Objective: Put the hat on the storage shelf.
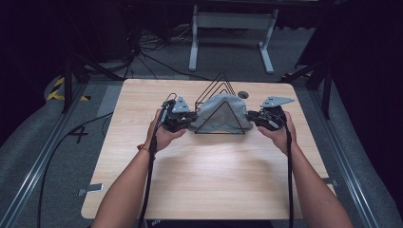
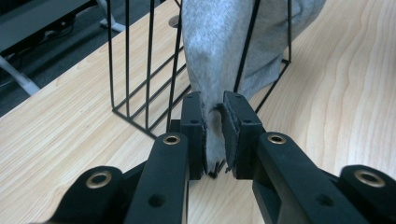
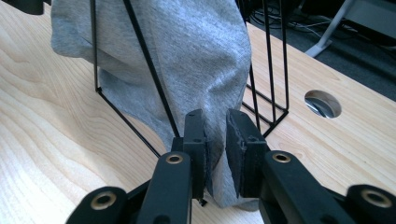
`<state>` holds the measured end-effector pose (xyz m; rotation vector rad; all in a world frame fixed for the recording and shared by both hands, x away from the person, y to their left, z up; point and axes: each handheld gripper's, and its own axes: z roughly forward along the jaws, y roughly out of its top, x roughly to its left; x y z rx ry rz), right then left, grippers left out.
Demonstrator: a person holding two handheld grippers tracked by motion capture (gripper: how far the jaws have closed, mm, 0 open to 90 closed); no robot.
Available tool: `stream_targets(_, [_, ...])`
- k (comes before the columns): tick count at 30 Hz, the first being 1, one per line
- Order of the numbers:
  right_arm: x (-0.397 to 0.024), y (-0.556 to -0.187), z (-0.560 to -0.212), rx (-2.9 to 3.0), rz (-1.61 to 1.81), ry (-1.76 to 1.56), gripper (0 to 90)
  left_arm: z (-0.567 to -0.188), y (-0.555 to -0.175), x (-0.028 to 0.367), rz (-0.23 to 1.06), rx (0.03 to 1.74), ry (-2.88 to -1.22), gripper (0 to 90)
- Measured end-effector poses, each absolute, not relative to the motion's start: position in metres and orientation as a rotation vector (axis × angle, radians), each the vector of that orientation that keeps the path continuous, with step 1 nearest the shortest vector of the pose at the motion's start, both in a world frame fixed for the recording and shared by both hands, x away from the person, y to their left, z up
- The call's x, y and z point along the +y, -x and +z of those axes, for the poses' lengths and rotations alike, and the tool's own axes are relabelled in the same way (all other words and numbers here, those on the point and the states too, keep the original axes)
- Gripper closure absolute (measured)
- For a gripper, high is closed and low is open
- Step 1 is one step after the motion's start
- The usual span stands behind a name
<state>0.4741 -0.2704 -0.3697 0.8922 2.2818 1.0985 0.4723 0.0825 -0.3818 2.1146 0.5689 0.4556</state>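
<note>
A grey cloth (image 1: pixel 223 114) is draped inside a black wire rack (image 1: pixel 221 74) of triangular frames, standing at the middle of the table's far half. My left gripper (image 1: pixel 192 118) reaches in from the rack's left end. In the left gripper view its jaws (image 2: pixel 214 100) pinch a narrow corner of the cloth (image 2: pixel 219 42) just outside the rack (image 2: pixel 127 60). My right gripper (image 1: pixel 249 116) is at the rack's right end. Its jaws (image 3: pixel 215 116) stand slightly apart, with a fold of the cloth (image 3: pixel 196 51) hanging loosely between them, beside the rack (image 3: pixel 146 56).
The light wooden table (image 1: pixel 204 175) has bare surface in front of the rack. A round cable hole (image 1: pixel 243 94) lies just behind the rack's right end. Beyond the far edge stand a white desk frame (image 1: pixel 228 21) and floor cables (image 1: pixel 142 47).
</note>
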Motion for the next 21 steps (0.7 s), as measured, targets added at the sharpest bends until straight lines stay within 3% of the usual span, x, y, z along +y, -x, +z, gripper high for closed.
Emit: stream_targets(21, [-0.292, -0.437, -0.367, 2.302, 1.003, -0.861, 72.0, -0.381, -0.434, 0.124, 0.498, 0.565, -2.190, 73.8])
